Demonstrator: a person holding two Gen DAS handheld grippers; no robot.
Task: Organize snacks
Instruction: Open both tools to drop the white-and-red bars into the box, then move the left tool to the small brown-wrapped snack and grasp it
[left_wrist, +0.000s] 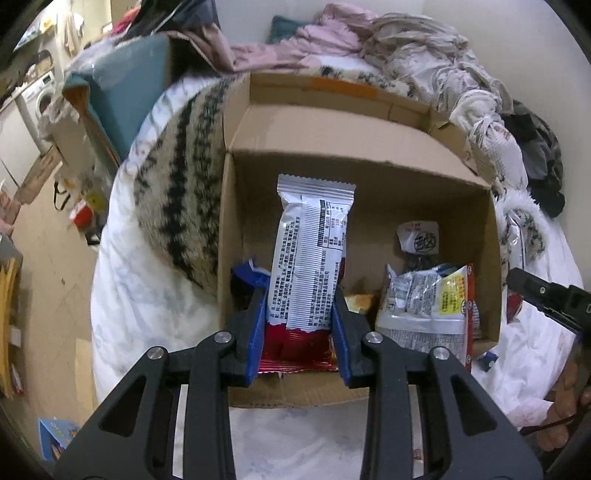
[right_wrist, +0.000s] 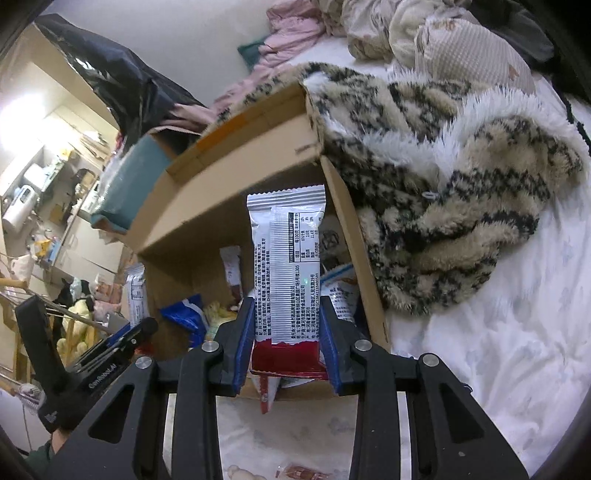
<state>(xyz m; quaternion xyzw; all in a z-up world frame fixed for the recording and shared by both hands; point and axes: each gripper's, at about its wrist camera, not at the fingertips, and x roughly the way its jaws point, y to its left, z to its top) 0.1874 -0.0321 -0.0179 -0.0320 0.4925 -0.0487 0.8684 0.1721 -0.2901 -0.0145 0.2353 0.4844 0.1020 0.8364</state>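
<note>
An open cardboard box (left_wrist: 369, 173) sits on the bed and also shows in the right wrist view (right_wrist: 221, 177). My left gripper (left_wrist: 300, 306) is shut on a silver-and-red snack packet (left_wrist: 314, 251), held upright over the box's front left. My right gripper (right_wrist: 286, 317) is shut on a like silver-and-red packet (right_wrist: 286, 258), held upright over the box's front right. In the box lie a clear-and-yellow bag (left_wrist: 428, 295), a dark small packet (left_wrist: 419, 240), a blue packet (right_wrist: 184, 314) and a yellow snack (left_wrist: 356, 301). The other gripper's body shows at each view's edge (left_wrist: 546, 295) (right_wrist: 92, 354).
A striped furry blanket (right_wrist: 461, 192) lies against the box's right and far sides, and on its left (left_wrist: 177, 192). White bedsheet (right_wrist: 480, 350) surrounds the box. Piled clothes (left_wrist: 424, 55) lie behind. More snacks lie on the sheet near me (right_wrist: 295, 470). Cluttered floor (left_wrist: 48, 258) is at left.
</note>
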